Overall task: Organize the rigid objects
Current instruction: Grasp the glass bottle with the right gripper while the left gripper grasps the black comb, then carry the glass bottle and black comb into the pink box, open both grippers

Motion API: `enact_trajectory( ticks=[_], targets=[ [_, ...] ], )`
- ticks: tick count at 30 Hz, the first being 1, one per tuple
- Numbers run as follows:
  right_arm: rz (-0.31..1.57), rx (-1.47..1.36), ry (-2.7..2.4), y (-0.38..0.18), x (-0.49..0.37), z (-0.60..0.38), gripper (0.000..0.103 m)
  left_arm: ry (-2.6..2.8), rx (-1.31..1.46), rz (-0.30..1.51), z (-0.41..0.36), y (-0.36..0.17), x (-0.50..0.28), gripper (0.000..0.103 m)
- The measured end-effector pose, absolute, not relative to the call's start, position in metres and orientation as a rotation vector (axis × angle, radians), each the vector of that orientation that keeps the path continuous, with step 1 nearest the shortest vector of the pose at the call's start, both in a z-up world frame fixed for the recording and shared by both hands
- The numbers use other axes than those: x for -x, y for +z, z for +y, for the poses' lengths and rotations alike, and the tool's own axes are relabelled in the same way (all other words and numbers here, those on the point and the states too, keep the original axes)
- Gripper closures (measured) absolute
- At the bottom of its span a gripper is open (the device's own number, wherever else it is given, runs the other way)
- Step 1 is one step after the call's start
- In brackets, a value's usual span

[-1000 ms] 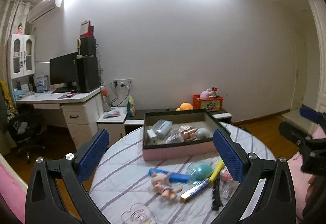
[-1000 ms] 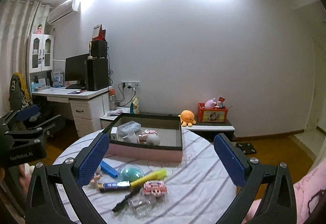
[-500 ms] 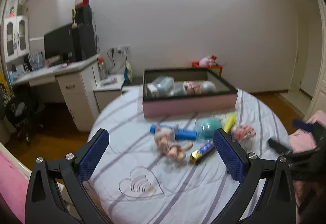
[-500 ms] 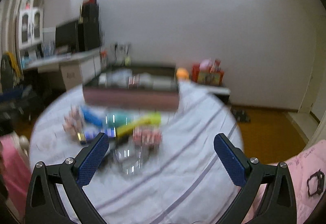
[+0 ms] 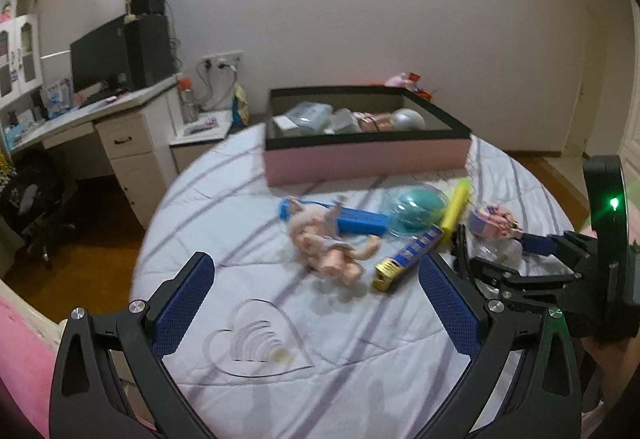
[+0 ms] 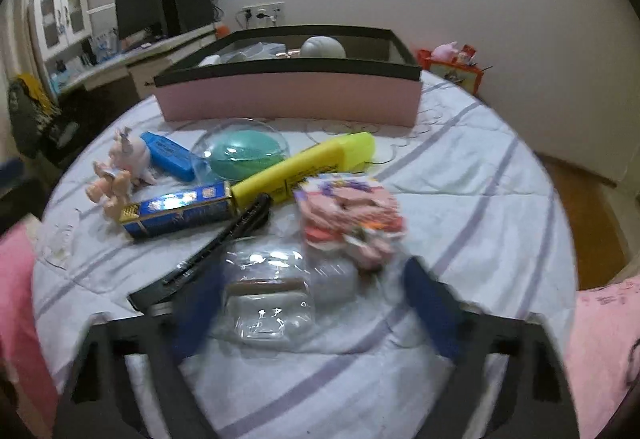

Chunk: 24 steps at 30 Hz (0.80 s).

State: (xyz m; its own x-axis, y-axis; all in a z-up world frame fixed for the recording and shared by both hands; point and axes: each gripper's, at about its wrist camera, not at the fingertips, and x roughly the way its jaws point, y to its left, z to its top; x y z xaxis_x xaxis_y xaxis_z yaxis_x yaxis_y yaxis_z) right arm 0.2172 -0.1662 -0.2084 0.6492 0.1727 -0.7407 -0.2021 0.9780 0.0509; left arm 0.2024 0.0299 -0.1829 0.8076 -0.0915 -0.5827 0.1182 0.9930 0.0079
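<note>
On the striped tablecloth lie a doll (image 5: pixel 328 243) (image 6: pixel 116 175), a blue flat case (image 6: pixel 170 155), a teal ball in a clear dome (image 6: pixel 244 153), a yellow highlighter (image 6: pixel 308 167), a blue-and-gold box (image 6: pixel 180 211), a black clip (image 6: pixel 216 243) and a pink brick figure (image 6: pixel 348 211). My right gripper (image 6: pixel 312 299) (image 5: pixel 496 251) is low over the cloth. Its jaws are closing around a clear plastic case (image 6: pixel 268 303), and the pads are not pressing on it. My left gripper (image 5: pixel 314 263) hangs open and holds nothing, just short of the doll.
A pink box with a black rim (image 5: pixel 366 159) (image 6: pixel 288 99) stands at the table's far side with several items inside. A desk with a monitor (image 5: pixel 100 59) is at the left. A heart logo (image 5: pixel 256 343) marks the near cloth. Pink fabric (image 6: pixel 600 339) borders the table.
Both grippers have sunk toward the table and tipped downward. The right gripper's jaws have narrowed and now straddle the clear plastic case.
</note>
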Motion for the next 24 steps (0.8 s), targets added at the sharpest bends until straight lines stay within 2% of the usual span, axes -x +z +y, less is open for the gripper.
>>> enact_trajectory(
  ticks=[13,17,18,21,22,23,24],
  targets=[
    [0.818,-0.004,0.147,-0.203,-0.2,-0.223,0.028,-0.235,-0.112,0.708,-0.048,-0.21,-0.215,0.0],
    [0.812,-0.012,0.158,-0.204,-0.199,-0.231,0.028,-0.228,-0.137,0.737,-0.067,-0.218,-0.222,0.01],
    [0.81,-0.011,0.161,-0.204,-0.199,-0.232,0.028,-0.217,-0.152,0.732,-0.069,-0.218,-0.223,0.013],
    [0.807,-0.019,0.171,-0.205,-0.2,-0.234,0.028,-0.212,-0.202,0.729,-0.077,-0.216,-0.225,0.037],
    [0.806,-0.021,0.173,-0.206,-0.201,-0.235,0.028,-0.212,-0.211,0.73,-0.078,-0.215,-0.225,0.053],
    [0.805,-0.023,0.174,-0.206,-0.202,-0.236,0.028,-0.226,-0.215,0.741,-0.081,-0.214,-0.225,0.064],
    [0.804,-0.025,0.176,-0.206,-0.202,-0.237,0.028,-0.234,-0.205,0.747,-0.081,-0.214,-0.224,0.065]
  ],
)
